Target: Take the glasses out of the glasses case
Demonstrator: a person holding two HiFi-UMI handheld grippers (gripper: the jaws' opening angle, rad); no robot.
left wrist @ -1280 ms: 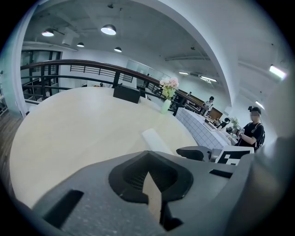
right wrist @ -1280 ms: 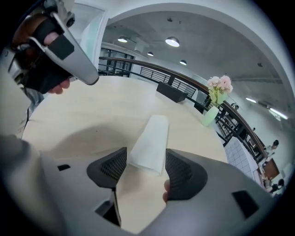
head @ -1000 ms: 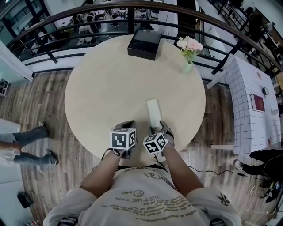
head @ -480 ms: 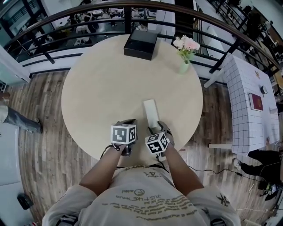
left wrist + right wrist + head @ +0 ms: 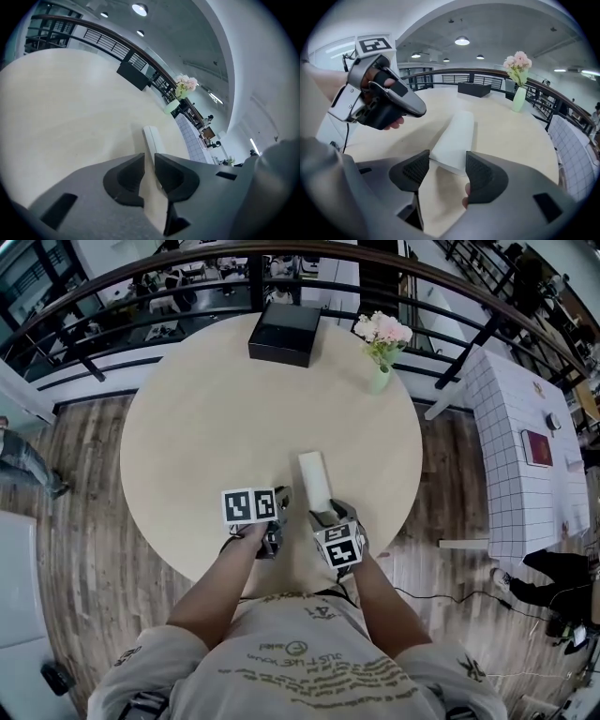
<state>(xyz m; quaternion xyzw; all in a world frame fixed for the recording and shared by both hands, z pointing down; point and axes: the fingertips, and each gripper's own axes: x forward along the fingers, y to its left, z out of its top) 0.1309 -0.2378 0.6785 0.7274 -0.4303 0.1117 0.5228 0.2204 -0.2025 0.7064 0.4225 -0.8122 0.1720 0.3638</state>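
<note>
The white glasses case lies shut on the round beige table, near its front edge. In the right gripper view the case runs away from me, and its near end fills the gap between the jaws of my right gripper, which grip it. My right gripper sits at that same end in the head view. My left gripper hovers just left of the case. Its jaws are opening to a narrow slit with nothing between them, and the case lies ahead of them.
A black box stands at the table's far edge, with a green vase of pink flowers to its right. A dark railing curves behind the table. A white gridded table stands at the right.
My left gripper has rolled and moved down toward the case's left side. The right gripper stays at the case's near end, slightly rolled.
</note>
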